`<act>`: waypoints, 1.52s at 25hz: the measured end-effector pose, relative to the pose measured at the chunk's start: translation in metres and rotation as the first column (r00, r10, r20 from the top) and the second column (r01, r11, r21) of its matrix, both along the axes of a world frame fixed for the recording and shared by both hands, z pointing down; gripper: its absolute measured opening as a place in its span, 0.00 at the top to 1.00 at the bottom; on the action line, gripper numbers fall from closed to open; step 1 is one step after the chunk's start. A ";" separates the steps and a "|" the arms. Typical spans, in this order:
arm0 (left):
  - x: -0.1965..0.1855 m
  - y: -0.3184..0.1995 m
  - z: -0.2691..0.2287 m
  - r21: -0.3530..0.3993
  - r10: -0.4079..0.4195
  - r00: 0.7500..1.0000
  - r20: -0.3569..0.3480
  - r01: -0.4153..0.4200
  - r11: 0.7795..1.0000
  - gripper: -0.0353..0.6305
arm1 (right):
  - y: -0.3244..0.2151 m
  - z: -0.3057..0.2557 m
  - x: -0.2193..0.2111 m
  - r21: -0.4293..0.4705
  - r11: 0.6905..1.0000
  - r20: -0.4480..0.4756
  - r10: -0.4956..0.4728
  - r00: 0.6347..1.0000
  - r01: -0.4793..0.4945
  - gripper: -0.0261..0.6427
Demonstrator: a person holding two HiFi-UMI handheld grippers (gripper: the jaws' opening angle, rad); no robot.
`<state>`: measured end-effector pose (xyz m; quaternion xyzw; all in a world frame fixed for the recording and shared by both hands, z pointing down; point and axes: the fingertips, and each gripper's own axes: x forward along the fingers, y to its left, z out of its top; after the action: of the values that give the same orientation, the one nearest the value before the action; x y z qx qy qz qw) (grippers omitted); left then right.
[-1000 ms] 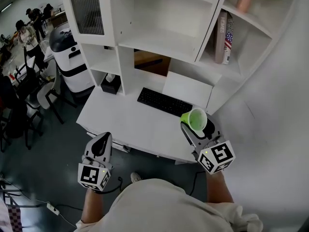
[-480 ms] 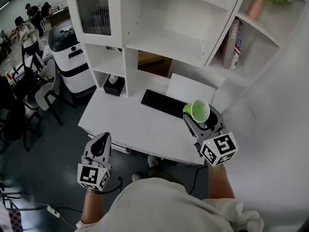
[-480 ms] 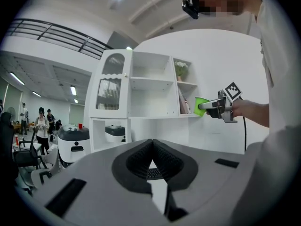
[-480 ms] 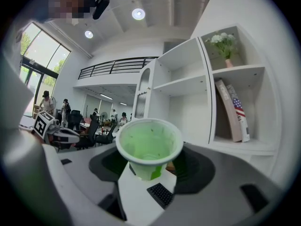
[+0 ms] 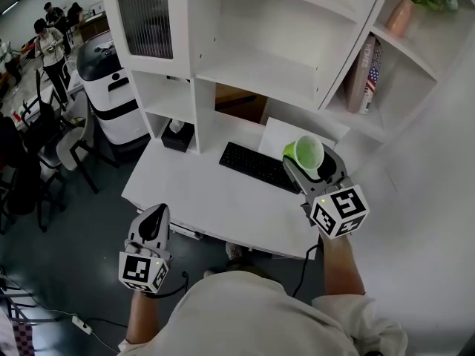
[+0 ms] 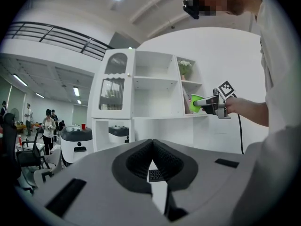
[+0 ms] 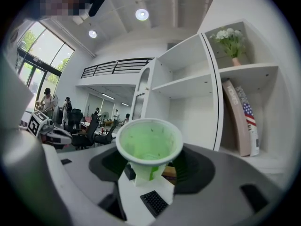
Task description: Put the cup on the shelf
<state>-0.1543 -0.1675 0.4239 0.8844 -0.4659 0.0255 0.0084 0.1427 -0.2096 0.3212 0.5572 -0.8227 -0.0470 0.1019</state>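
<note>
Right claw (image 5: 312, 166) is closed on the green cup (image 5: 307, 153). The right gripper view shows the cup's narrow lower part pinched between the two pads, with the open mouth turned back toward the camera and the pale green inside visible; the cup looks empty. Cup position: in the air, over the right end of the white counter (image 5: 200, 191), just past the right end of the black keyboard (image 5: 257, 167) and in front of the white shelf unit (image 5: 297, 65). It rests on no shelf board and touches neither the counter nor the unit. The right claw points roughly level toward the shelves, and its marker cube (image 5: 340, 212) sits at the near end by the person's hand. In the compartments on the right, a few books (image 5: 366, 75) lean on one shelf, and a pink vase (image 5: 403, 17) with flowers stands on the shelf above. A black tissue box (image 5: 179, 136) sits at the back left of the counter, under the lower shelves. Left claw (image 5: 155, 213) is held low, off the near left corner of the counter and well apart from the cup. The left gripper view shows its ribbed pads meeting at the tips with nothing between them.
</note>
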 end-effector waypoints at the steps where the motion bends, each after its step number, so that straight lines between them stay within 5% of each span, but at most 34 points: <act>1: 0.001 -0.002 0.000 -0.001 -0.004 1.000 -0.002 0.004 1.000 0.95 | -0.006 -0.002 0.002 0.003 1.000 -0.003 -0.002 1.000 0.002 0.51; 38: -0.017 -0.044 0.013 -0.033 -0.147 0.989 -0.023 0.146 0.989 0.95 | -0.209 -0.043 0.023 -0.045 0.998 -0.066 -0.043 0.997 0.041 0.51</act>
<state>-0.1715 -0.2119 0.4372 0.8478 -0.5291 0.0210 0.0299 0.1654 -0.4182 0.2785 0.5356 -0.8312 -0.0499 0.1405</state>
